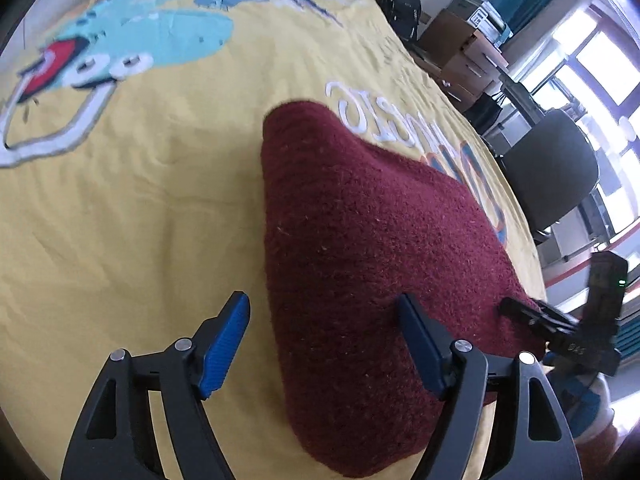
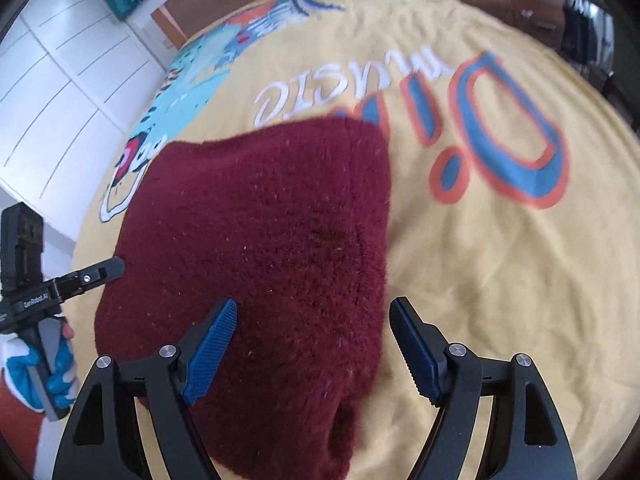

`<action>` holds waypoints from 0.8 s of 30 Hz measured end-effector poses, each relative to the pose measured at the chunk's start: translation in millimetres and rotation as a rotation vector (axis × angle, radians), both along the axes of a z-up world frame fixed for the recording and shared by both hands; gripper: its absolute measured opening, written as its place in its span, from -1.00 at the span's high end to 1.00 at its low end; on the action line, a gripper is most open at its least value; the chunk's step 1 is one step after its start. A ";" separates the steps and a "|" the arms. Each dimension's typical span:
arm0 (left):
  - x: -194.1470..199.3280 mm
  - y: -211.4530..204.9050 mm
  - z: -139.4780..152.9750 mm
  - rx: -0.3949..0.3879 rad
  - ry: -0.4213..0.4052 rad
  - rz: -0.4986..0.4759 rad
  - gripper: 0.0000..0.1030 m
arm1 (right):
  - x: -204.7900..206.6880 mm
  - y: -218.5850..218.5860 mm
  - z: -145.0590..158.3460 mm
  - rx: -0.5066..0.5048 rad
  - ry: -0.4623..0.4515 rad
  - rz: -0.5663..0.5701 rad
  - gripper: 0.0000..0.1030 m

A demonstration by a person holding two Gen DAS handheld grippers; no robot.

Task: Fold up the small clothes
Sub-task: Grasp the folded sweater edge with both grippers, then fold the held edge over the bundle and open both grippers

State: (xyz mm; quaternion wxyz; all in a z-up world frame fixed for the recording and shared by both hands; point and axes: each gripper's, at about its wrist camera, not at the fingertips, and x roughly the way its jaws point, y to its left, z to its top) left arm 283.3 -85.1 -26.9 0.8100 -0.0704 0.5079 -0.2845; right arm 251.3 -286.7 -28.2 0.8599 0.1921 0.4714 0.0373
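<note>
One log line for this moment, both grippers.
left gripper: open | right gripper: open | fuzzy maroon knit garment: flat on yellow printed bedspread, ungripped

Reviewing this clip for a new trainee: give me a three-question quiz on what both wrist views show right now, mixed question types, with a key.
1. True or false: the left gripper is shut on the maroon knitted garment.
2. Multiple choice: what does the garment lie on? A) a bare wooden table B) the yellow printed bedspread C) the dark office chair
3. Fill in: in the right wrist view, the right gripper has its blue fingers ____, one over the garment and one over the bedspread.

Key: 1 false, it is open, with one finger over the bedspread and one over the garment; 2 B; 3 open.
</note>
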 end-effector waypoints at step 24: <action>11.4 68.3 25.5 -0.296 0.036 -0.060 0.18 | 21.3 68.5 26.6 0.100 -0.101 0.281 0.14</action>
